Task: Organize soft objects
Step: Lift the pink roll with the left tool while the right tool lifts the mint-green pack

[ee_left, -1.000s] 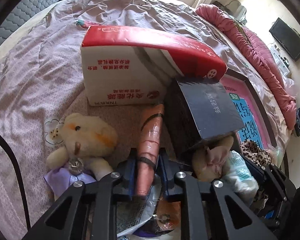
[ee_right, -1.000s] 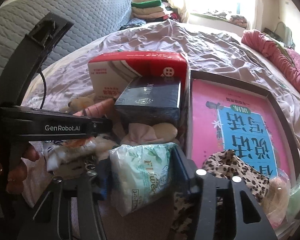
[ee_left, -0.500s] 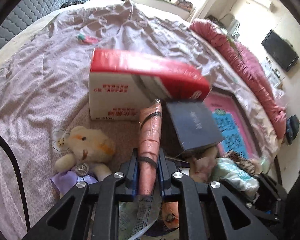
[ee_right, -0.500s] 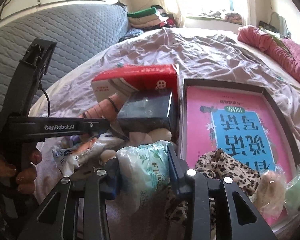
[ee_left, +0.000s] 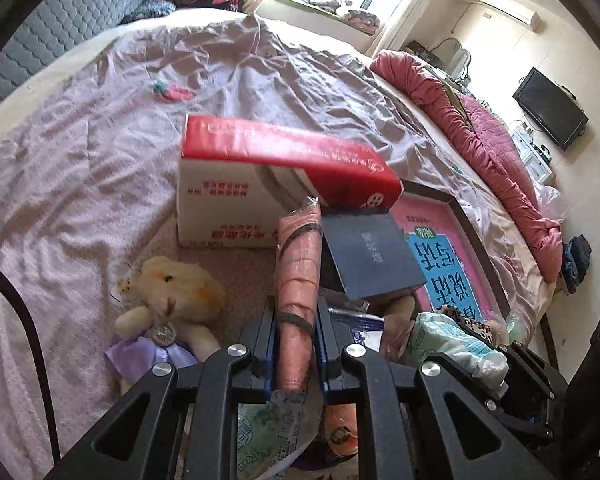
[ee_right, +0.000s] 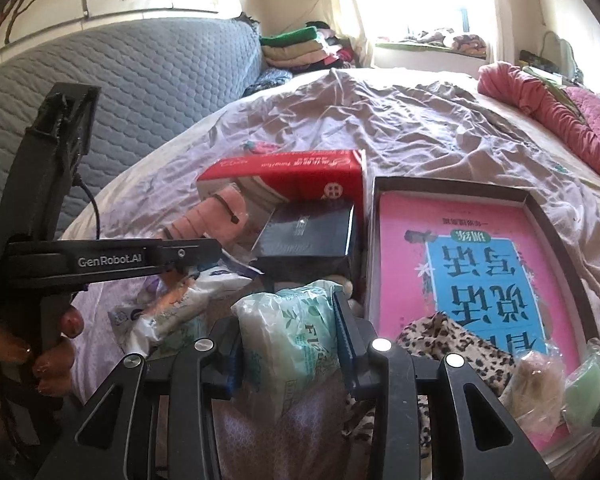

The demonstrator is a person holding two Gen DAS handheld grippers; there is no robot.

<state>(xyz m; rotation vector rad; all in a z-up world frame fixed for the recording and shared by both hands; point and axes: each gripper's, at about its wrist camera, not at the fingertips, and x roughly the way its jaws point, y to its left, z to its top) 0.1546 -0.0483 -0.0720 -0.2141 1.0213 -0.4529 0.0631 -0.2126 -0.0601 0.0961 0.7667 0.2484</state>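
My left gripper point(ee_left: 296, 320) is shut on a pink roll point(ee_left: 299, 264) wrapped in clear plastic with dark bands, held above the bed; the roll point(ee_right: 216, 216) also shows in the right wrist view. My right gripper point(ee_right: 290, 320) is shut on a white-green tissue pack point(ee_right: 292, 332), both pads pressing its sides. A cream teddy bear point(ee_left: 172, 292) in a purple dress lies on the sheet, left of the left gripper. More plastic-wrapped soft items point(ee_left: 276, 432) lie under the left gripper. A leopard-print cloth point(ee_right: 452, 340) lies at the tray's near end.
A red-and-white carton point(ee_left: 260, 184) stands ahead with a dark box point(ee_left: 372, 256) leaning on it. A brown-rimmed tray point(ee_right: 540, 208) with a pink and blue print lies to the right, with bagged items point(ee_right: 540, 376) at its corner. A pink quilt point(ee_left: 500, 152) lines the bed's right side.
Both grippers have risen with what they hold, so the carton and boxes look farther off. The right jaws have squeezed tighter on the tissue pack.
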